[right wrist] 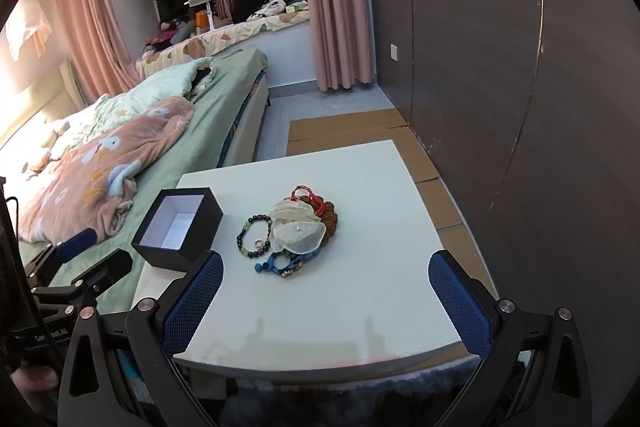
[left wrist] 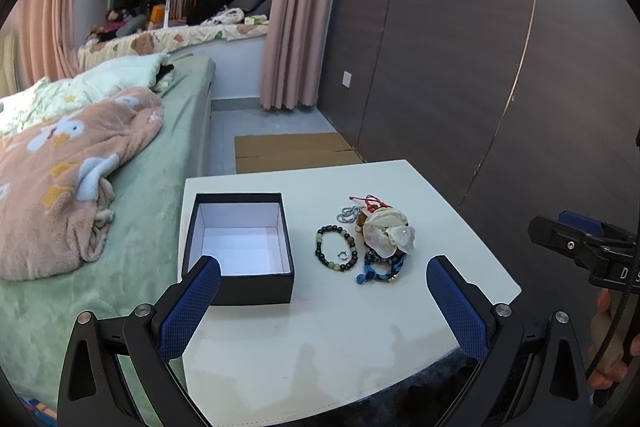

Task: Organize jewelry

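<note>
An open black box (left wrist: 240, 249) with a white inside stands on the left of the white table (left wrist: 320, 347); it also shows in the right wrist view (right wrist: 178, 229). Right of it lies a jewelry pile: a dark beaded bracelet (left wrist: 322, 255) (right wrist: 241, 237) around a small ring (left wrist: 342, 255) (right wrist: 259, 244), a cream fabric piece (left wrist: 386, 231) (right wrist: 296, 231), a blue cord bracelet (left wrist: 380, 269) (right wrist: 276, 263), red cord (left wrist: 370, 203) (right wrist: 306, 195) and a silver chain (left wrist: 350, 213). My left gripper (left wrist: 324, 271) is open and empty above the table's near part. My right gripper (right wrist: 326, 267) is open and empty, near the pile.
A bed (left wrist: 152, 219) with green sheet and pink blanket (left wrist: 60, 179) adjoins the table's left side. A dark wardrobe wall (left wrist: 480, 67) stands on the right. Cardboard (left wrist: 292, 151) lies on the floor beyond the table. A dark rug (right wrist: 360, 399) lies below the table's near edge.
</note>
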A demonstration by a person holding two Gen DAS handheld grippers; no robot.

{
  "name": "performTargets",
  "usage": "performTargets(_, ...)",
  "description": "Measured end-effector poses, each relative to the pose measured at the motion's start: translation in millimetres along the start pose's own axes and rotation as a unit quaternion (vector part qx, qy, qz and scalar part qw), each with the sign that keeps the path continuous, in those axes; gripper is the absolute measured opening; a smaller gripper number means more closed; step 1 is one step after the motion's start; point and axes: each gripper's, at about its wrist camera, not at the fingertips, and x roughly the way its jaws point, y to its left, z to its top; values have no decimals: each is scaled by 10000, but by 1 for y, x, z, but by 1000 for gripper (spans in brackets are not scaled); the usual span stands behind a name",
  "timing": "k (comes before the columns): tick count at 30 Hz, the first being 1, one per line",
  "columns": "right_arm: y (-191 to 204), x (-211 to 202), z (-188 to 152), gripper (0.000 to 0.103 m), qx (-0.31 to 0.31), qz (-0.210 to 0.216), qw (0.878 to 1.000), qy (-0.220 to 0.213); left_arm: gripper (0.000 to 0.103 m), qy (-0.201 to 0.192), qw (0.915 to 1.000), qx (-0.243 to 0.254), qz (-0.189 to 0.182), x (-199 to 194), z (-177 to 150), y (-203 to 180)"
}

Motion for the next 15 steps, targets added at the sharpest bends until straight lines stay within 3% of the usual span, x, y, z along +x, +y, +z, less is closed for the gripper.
performTargets(15,-20,6,5,103,273,50,9996,91,103,4,9998,-5,-197,16,10,-10)
